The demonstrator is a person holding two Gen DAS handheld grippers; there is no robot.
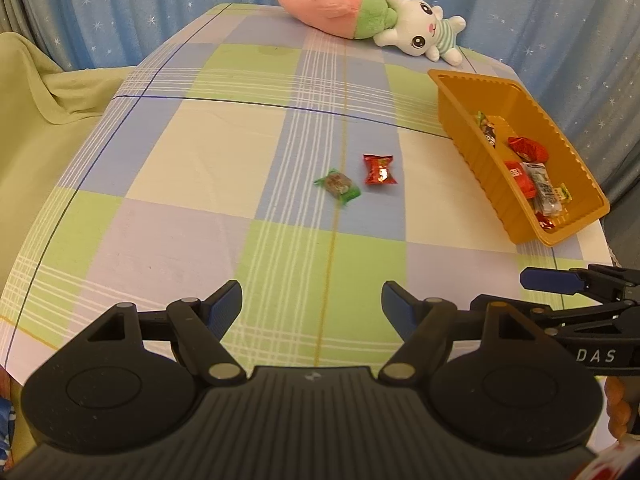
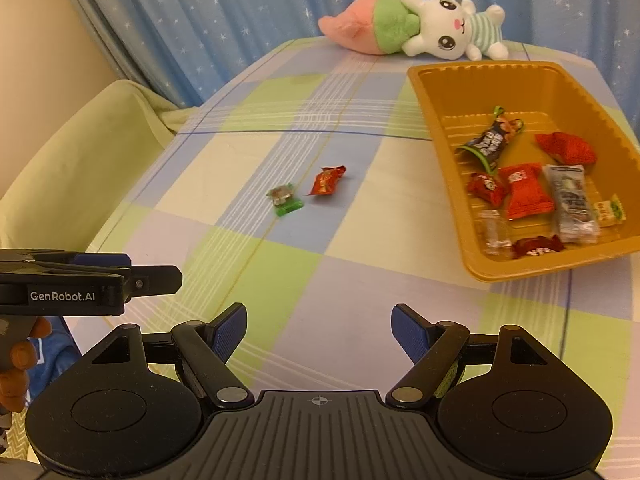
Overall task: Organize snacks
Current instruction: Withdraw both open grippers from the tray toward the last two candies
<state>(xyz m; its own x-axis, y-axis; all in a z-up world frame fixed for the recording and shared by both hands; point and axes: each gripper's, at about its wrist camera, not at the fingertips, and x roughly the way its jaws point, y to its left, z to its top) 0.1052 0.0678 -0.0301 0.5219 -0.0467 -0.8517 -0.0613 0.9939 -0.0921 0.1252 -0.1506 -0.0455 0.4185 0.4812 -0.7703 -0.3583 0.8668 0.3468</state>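
A green-wrapped candy (image 1: 338, 185) and a red-wrapped candy (image 1: 379, 169) lie side by side mid-table; they also show in the right wrist view, green (image 2: 285, 199) and red (image 2: 327, 180). An orange tray (image 1: 468, 142) at the right holds several wrapped snacks; in the right wrist view the tray (image 2: 440, 136) shows them spread over its floor. My left gripper (image 1: 312, 308) is open and empty above the near table edge. My right gripper (image 2: 319, 330) is open and empty beside it, near the tray's front corner.
A plush rabbit with a pink carrot (image 1: 372, 16) lies at the table's far edge, just behind the tray. A checked cloth (image 1: 200, 152) covers the table. A green-draped chair (image 2: 80, 160) stands at the left. Blue star curtains hang behind.
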